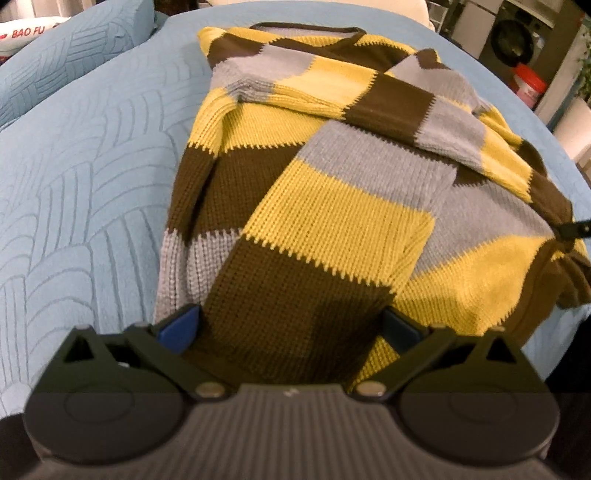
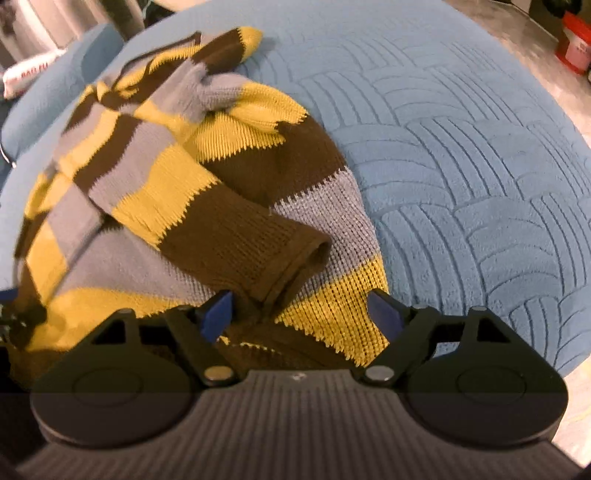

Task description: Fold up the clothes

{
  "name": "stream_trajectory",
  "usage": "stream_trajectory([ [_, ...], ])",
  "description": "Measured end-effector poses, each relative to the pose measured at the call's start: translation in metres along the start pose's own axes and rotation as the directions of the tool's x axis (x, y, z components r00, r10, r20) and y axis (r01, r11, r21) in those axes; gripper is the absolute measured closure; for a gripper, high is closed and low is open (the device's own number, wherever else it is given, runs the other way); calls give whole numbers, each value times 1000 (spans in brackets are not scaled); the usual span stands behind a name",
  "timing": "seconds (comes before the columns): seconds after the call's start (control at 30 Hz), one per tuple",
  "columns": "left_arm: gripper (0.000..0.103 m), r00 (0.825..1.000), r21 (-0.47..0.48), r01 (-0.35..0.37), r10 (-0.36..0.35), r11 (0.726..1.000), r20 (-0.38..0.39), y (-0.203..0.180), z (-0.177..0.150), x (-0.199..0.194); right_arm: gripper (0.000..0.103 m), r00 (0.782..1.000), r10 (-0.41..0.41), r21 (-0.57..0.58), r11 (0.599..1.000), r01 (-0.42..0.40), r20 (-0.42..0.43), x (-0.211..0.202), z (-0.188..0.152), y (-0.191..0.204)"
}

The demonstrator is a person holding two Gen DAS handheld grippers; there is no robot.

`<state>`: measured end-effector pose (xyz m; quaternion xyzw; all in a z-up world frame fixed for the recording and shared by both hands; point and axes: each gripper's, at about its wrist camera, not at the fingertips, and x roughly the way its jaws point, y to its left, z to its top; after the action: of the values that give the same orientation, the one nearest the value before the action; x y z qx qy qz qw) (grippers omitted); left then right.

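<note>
Left wrist view, "BAO FU" on white bag (image 1: 26,35), striped sweater (image 1: 332,184), both tools spread apart.

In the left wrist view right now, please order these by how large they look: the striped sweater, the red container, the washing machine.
1. Striped sweater, by far the largest.
2. Washing machine.
3. Red container.
The last two stand far behind the bed, so their true sizes stay unsure.

Black ribbed left gripper (image 1: 290,325) and right gripper (image 2: 301,314), blue pads, silver pivot screws.
</note>
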<state>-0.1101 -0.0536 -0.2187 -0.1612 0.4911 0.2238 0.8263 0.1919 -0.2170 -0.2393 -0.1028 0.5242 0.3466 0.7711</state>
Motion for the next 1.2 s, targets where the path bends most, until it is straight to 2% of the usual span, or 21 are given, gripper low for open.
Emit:
stream_trajectory([
  [0.13,0,1000,-20,-9,9,1000,22,0,-2,0,21,998,53,28,998,-54,23,-2,-2,-5],
  [0.17,0,1000,-16,-15,16,1000,22,-1,-2,0,21,994,95,65,993,-99,51,-5,-2,-12],
  [0.2,0,1000,-14,-20,20,1000,23,-2,-2,0,22,993,102,89,990,-107,55,-4,-3,-14],
  [0.33,0,1000,-20,-20,20,1000,21,-1,-1,1,22,992,115,187,974,-124,56,-1,-5,-23],
  [0.63,0,1000,-22,-19,19,1000,19,-3,0,-2,22,984,147,252,953,-169,104,-8,-11,-33],
  [0.77,1,999,-34,25,-24,999,29,2,12,-15,22,979,127,266,950,-165,157,-14,-14,-35],
  [0.93,0,995,-23,33,-31,999,91,20,69,-36,22,960,64,271,952,-140,271,-27,-20,-30],
  [1.07,0,993,-22,-39,41,999,109,46,158,-34,22,948,40,232,965,-118,315,-32,-21,-21],
  [1.13,0,995,-84,-57,64,995,79,65,203,-19,22,942,34,224,968,-115,335,-34,-21,-20],
  [1.2,0,996,-155,-66,75,986,49,81,234,-3,22,930,20,240,964,-115,367,-37,-22,-23],
])
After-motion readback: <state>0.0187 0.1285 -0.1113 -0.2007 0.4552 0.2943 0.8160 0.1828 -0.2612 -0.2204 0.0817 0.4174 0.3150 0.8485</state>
